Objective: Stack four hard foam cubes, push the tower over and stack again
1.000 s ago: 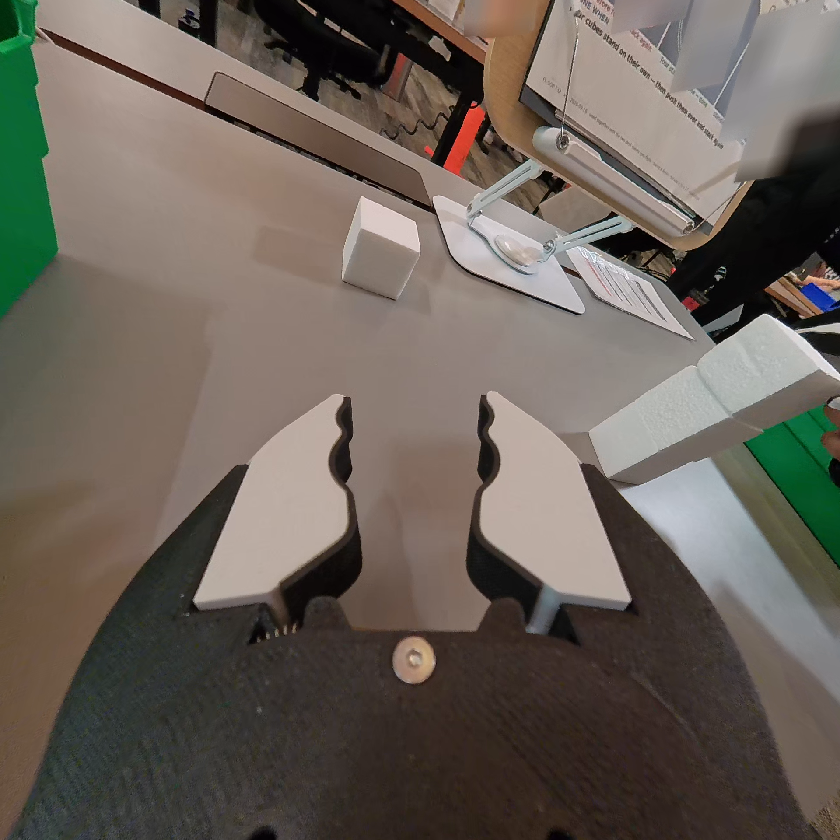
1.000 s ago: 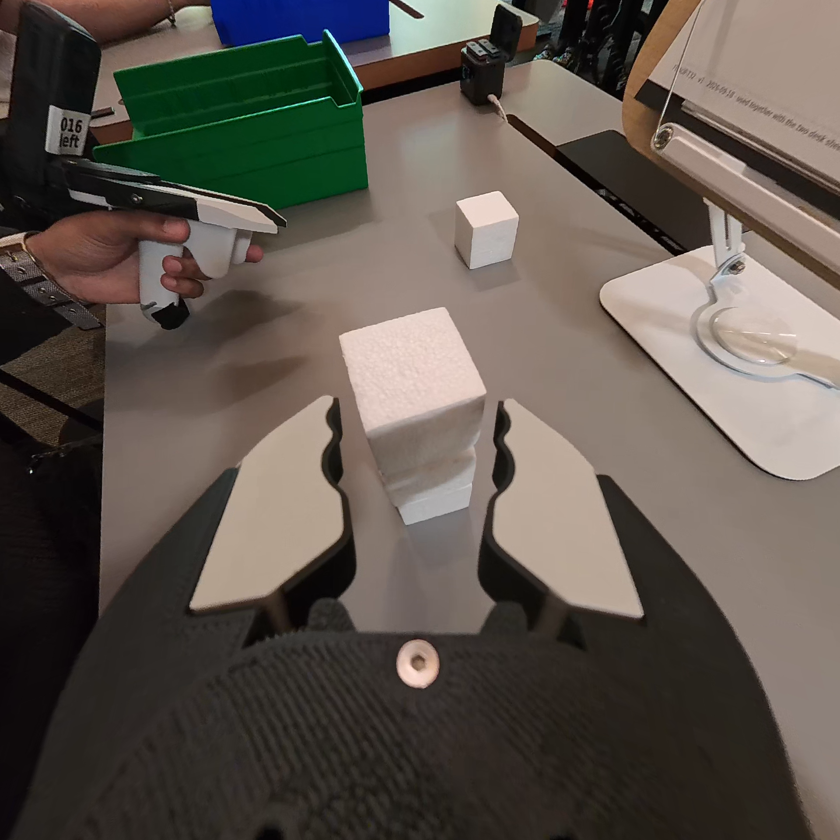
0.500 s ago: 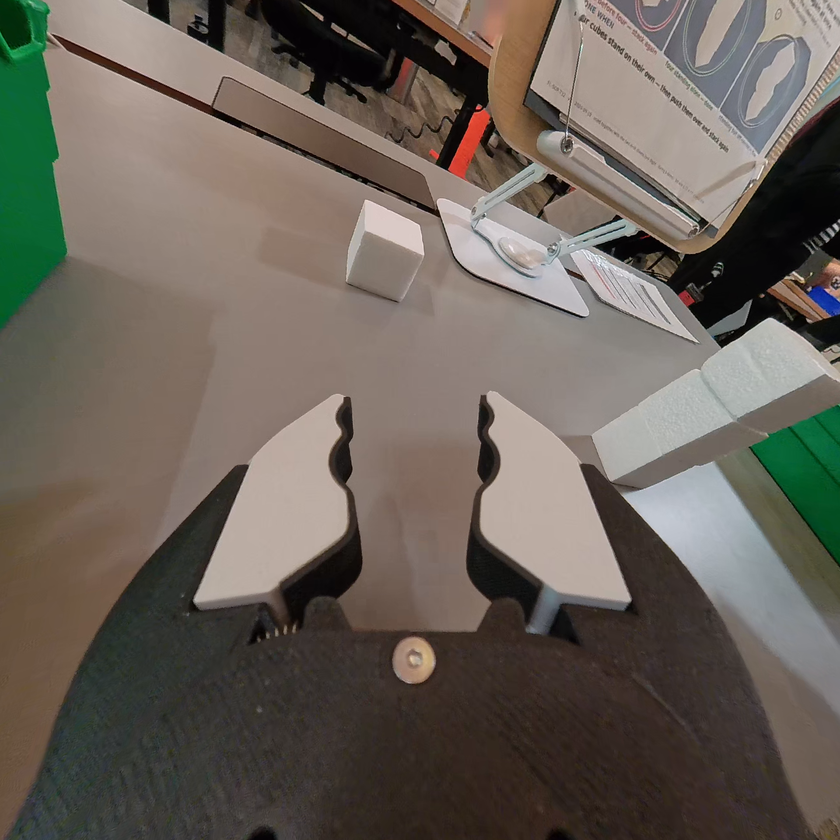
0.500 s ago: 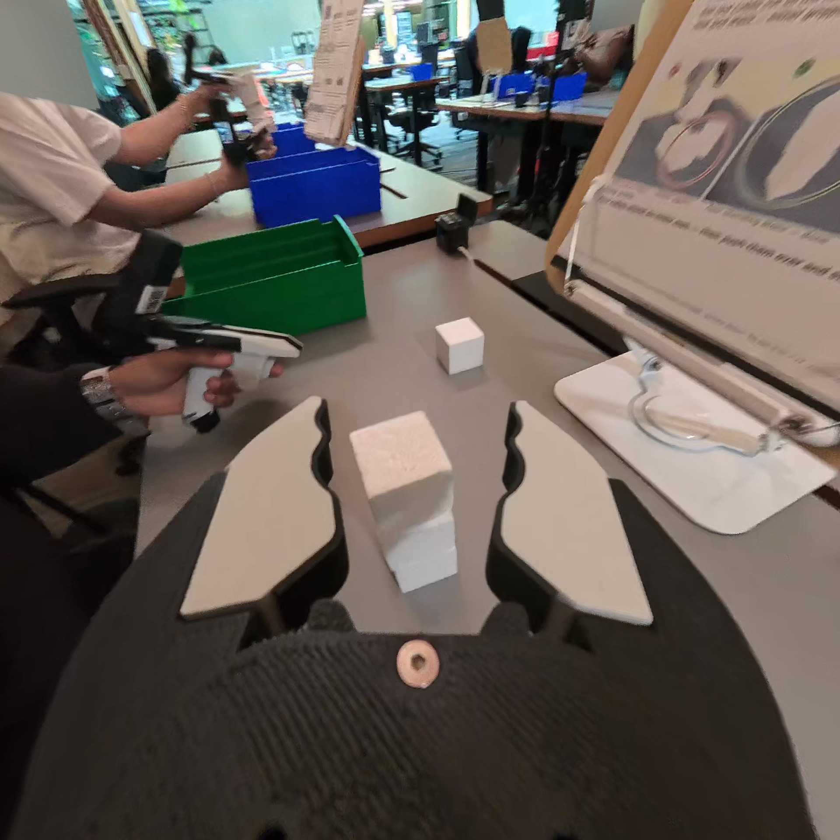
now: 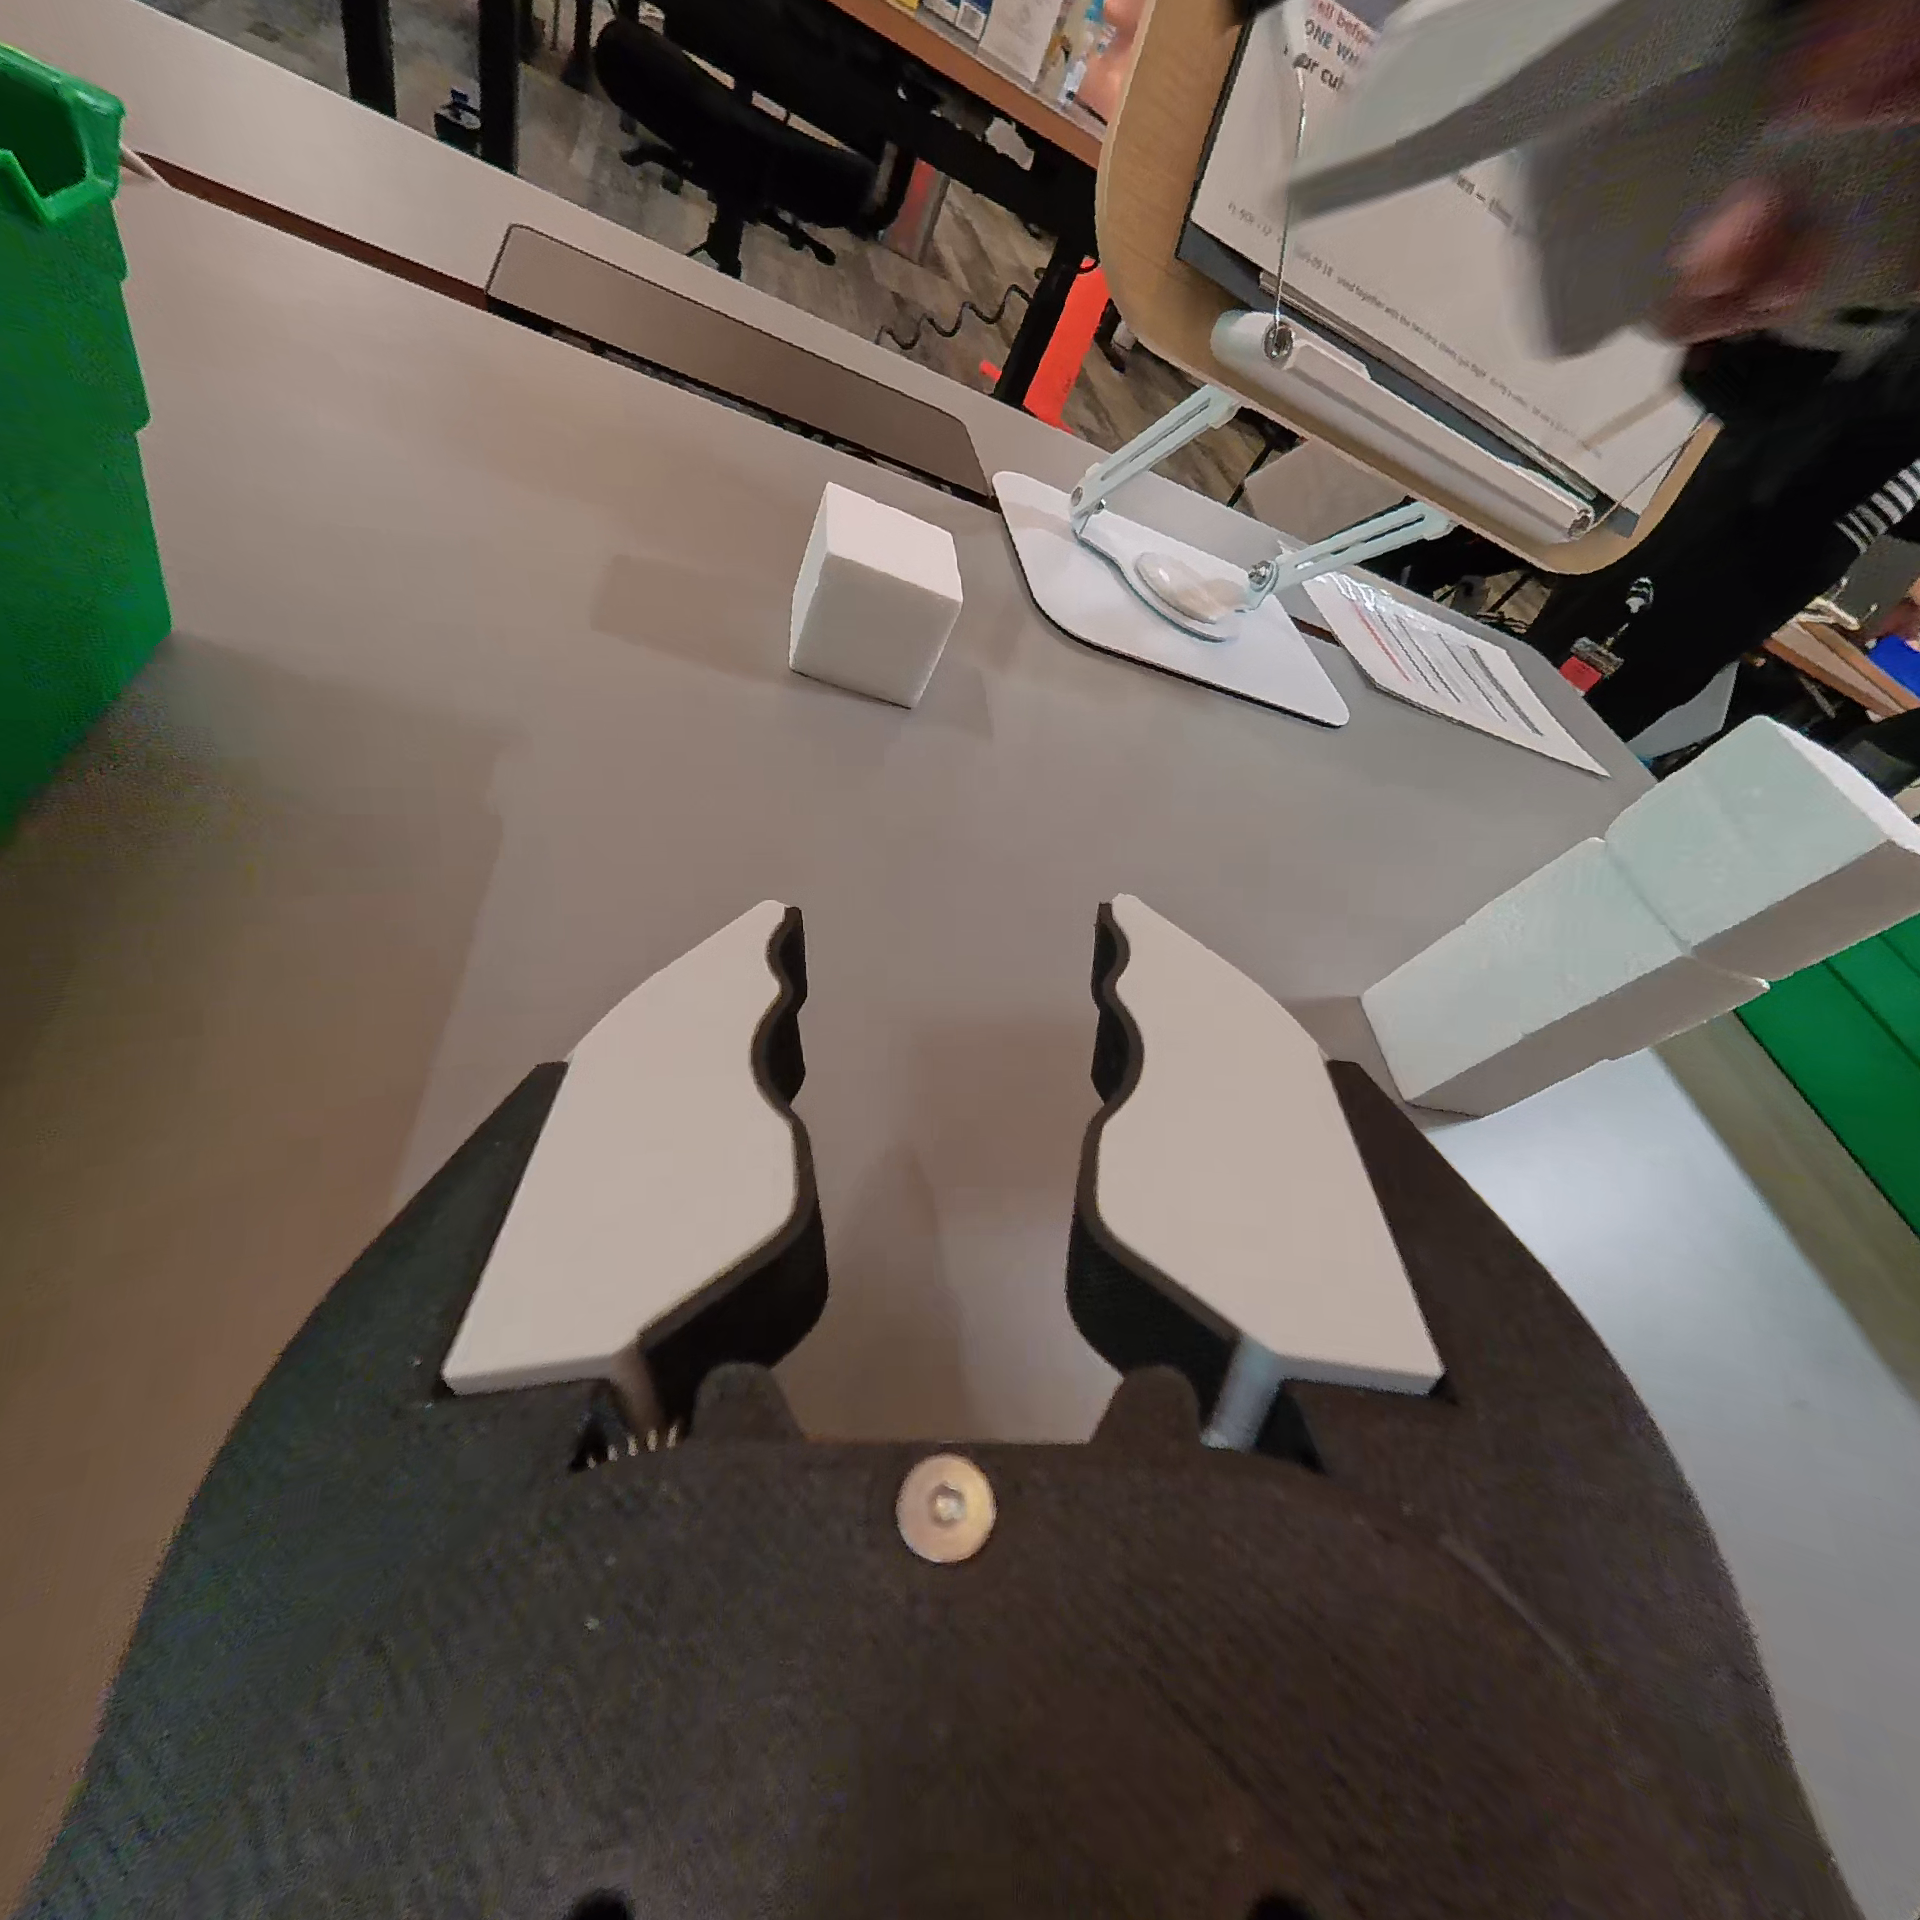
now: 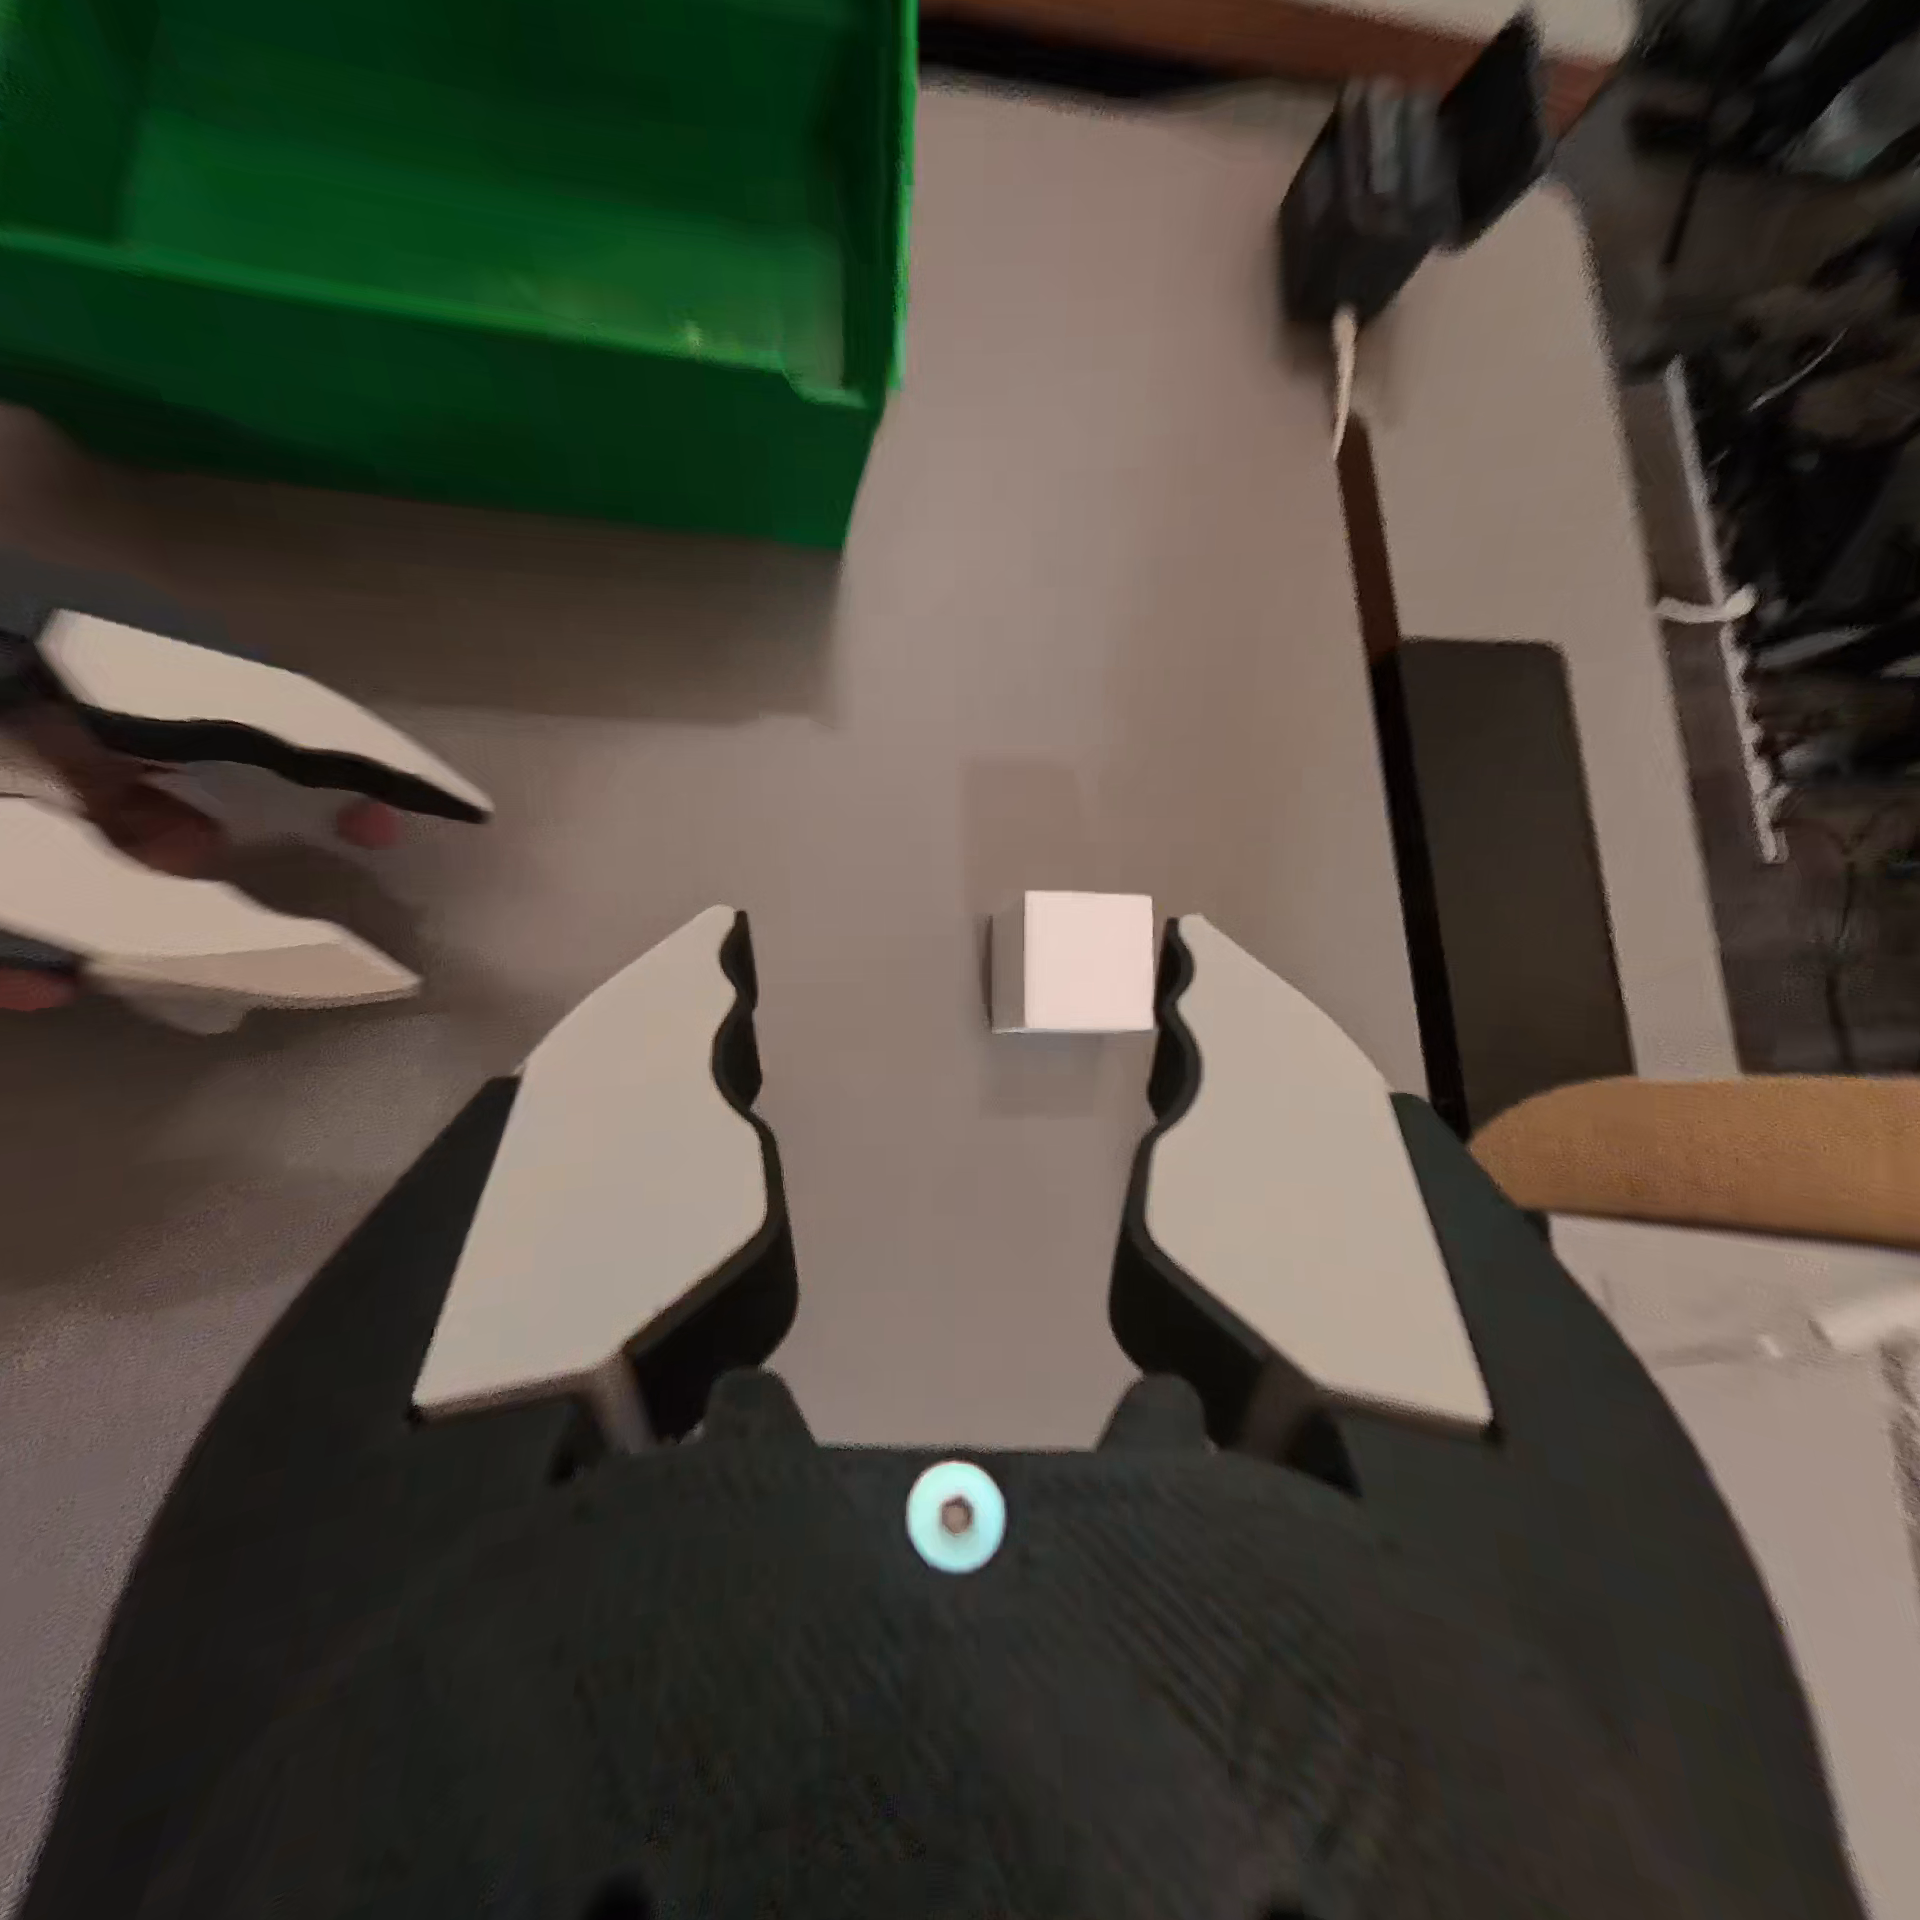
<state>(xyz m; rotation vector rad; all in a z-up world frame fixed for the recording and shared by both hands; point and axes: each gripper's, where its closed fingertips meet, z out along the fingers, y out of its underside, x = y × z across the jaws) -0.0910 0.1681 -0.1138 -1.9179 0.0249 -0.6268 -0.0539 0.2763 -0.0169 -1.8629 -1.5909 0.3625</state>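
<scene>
My left gripper (image 5: 945, 925) is open and empty, low over the grey table (image 5: 416, 644). A lone white foam cube (image 5: 873, 608) stands ahead of it. A stack of two white foam cubes (image 5: 1621, 914) stands at its right. My right gripper (image 6: 951, 935) is open and empty, high above the table, looking down on the lone cube (image 6: 1081, 961), which shows between its fingertips, close to the right finger (image 6: 1268, 1143). The left gripper's fingers (image 6: 239, 727) show blurred at the left of the right wrist view. The right gripper shows blurred at the top right of the left wrist view (image 5: 1538, 114).
A green bin (image 6: 447, 239) stands at the table's far left, also in the left wrist view (image 5: 62, 447). A document stand (image 5: 1164, 597) with a board sits right of the lone cube. A small black device (image 6: 1392, 197) and a dark table slot (image 6: 1496, 852) lie beyond.
My right gripper has left the two-cube stack, risen and swung over the lone cube, now looking down. The left gripper has barely moved. Both stay open.
</scene>
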